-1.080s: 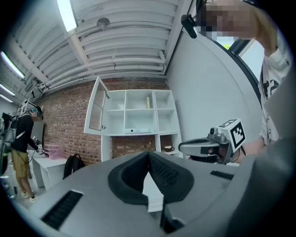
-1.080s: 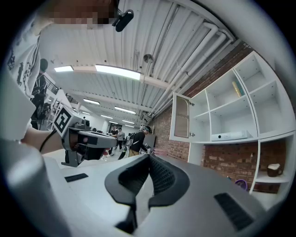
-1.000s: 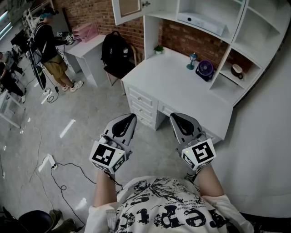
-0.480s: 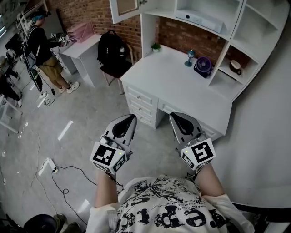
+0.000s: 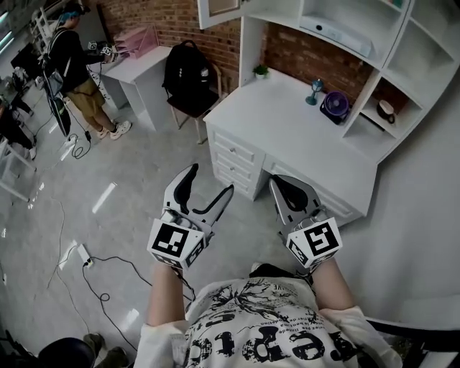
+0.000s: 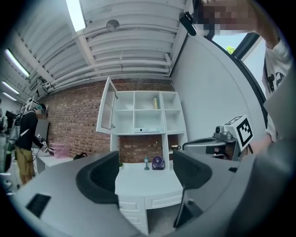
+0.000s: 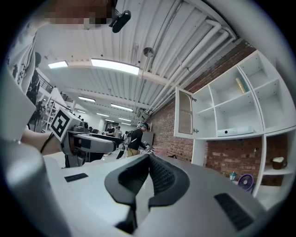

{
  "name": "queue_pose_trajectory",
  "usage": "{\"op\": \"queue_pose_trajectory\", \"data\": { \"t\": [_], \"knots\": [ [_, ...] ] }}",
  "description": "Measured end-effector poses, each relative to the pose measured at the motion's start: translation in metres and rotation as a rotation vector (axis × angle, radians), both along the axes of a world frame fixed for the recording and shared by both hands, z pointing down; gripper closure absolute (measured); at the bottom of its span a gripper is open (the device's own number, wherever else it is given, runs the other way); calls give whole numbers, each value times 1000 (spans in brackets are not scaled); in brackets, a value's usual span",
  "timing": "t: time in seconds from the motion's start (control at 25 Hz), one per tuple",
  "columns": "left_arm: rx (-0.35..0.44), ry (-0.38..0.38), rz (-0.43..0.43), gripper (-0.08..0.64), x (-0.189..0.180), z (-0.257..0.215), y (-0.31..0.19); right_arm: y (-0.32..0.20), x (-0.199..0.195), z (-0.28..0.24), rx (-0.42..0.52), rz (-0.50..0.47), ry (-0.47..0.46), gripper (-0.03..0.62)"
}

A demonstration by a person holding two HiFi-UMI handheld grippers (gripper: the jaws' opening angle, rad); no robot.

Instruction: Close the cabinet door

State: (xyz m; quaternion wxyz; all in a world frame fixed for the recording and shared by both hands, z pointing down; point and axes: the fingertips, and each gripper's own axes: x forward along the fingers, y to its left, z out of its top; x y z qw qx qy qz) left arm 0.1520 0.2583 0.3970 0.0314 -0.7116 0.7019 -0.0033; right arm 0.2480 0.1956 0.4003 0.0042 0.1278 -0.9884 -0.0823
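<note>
Left fingers have just sprung apart. A moment ago both pairs were pinched shut, and now my left gripper (image 5: 211, 180) stands wide with nothing between its fingers, only the white table (image 5: 287, 122) showing through the gap. The table has also drawn a little closer.

Up above, the cabinet door (image 5: 219, 8) hangs open, its long edge upright, swung out to the left of the top-left compartment of the shelf unit (image 5: 345, 29) over the table. From my left gripper it sits ahead, high and slightly left (image 6: 107, 110), well apart. I reckon this hand is the nearer one and the likelier to push.

Over on the right, my right gripper (image 5: 279, 183) has its fingers clenched on nothing, and from there the door is high and to the right (image 7: 185, 113). Both hands sit low by my waist, side by side, pointing level at the table.
</note>
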Motion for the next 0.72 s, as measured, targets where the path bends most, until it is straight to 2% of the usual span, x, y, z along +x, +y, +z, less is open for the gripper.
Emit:
{"op": "queue_pose_trajectory", "data": {
  "t": [0.16,0.36,0.52,0.72],
  "knots": [
    [-42,-33,-57,209,-30,11,-6,-4,-26,9,-16,-39,12,577],
    [-33,-7,-112,209,-69,11,-23,-32,-68,20,-52,-80,7,577],
    [-44,-33,-151,209,-109,7,-51,-72,-122,23,-92,-114,-10,577],
    [-50,-43,-188,210,-178,-8,-101,-130,-196,4,-107,-163,-43,577]
  ]
}}
